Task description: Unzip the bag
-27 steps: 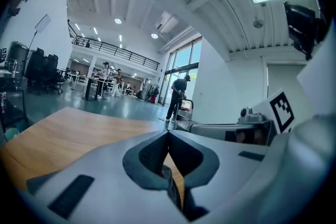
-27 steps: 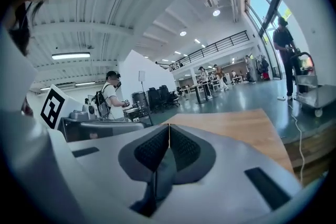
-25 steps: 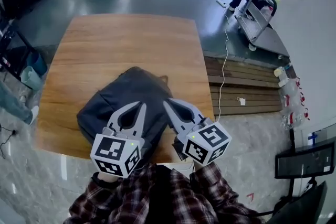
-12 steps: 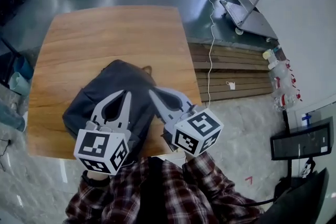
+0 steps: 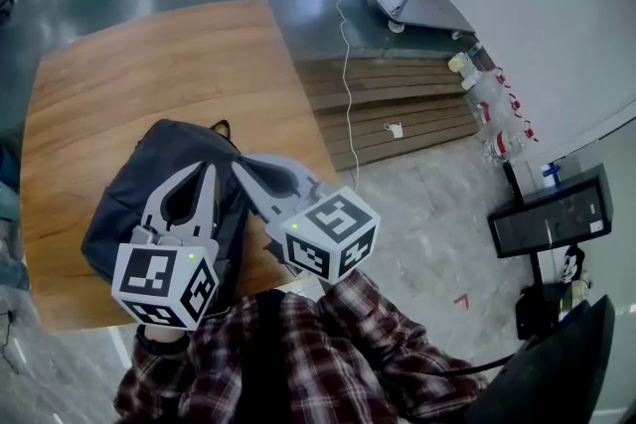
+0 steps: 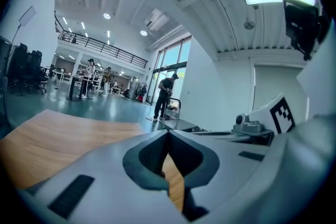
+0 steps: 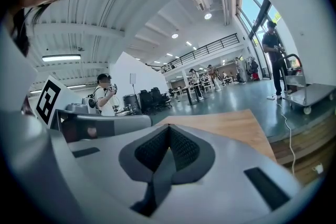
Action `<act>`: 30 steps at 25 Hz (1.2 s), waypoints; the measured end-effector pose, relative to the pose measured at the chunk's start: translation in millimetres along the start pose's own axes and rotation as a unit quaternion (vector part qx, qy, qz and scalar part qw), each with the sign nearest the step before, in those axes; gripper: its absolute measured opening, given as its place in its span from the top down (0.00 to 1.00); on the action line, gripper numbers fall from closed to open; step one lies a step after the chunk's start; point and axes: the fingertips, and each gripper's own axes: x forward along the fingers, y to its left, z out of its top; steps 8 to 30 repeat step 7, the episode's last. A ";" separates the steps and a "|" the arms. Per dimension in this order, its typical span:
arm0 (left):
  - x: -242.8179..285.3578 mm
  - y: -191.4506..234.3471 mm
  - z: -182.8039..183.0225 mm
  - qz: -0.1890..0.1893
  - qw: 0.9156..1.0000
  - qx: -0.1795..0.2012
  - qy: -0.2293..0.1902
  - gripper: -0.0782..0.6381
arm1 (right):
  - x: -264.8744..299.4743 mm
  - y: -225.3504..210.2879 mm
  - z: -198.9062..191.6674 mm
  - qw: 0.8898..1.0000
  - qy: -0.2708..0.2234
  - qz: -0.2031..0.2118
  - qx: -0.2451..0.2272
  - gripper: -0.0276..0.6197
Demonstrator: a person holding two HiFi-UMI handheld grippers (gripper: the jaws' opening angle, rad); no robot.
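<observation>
- Left claw (image 5: 206, 168): pale grey plastic, long curved jaws with a dark inner lining (image 6: 140, 157).
- Right claw (image 5: 240, 161): same grey build.
- Each carries a white cube (image 5: 164, 283) printed with black square markers, with a small green light (image 5: 189, 255).
- Sleeves (image 5: 383, 338): red, dark and white plaid.

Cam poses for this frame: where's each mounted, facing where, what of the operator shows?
Head view: on the person's head, steeply down at the backpack on the table; plaid sleeves, left tool and right tool show.
Left gripper view: on the left tool, along its shut jaws, across the table; right tool's marker cube at right.
Right gripper view: on the right tool, along shut jaws over the table; left tool's marker cube at left.
Shared: both gripper views catch the person with the cart.
</observation>
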 end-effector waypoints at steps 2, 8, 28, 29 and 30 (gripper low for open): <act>1.4 -0.6 0.3 -0.003 1.000 0.001 0.002 0.88 | 0.1 -1.5 0.5 1.000 -0.001 -0.002 0.001 0.94; 12.2 3.4 -7.6 -0.006 1.000 0.000 0.004 0.88 | 3.3 -10.4 -3.7 1.000 -0.002 -0.003 -0.003 0.94; 12.2 3.4 -7.6 -0.006 1.000 0.000 0.004 0.88 | 3.3 -10.4 -3.7 1.000 -0.002 -0.003 -0.003 0.94; 12.2 3.4 -7.6 -0.006 1.000 0.000 0.004 0.88 | 3.3 -10.4 -3.7 1.000 -0.002 -0.003 -0.003 0.94; 12.2 3.4 -7.6 -0.006 1.000 0.000 0.004 0.88 | 3.3 -10.4 -3.7 1.000 -0.002 -0.003 -0.003 0.94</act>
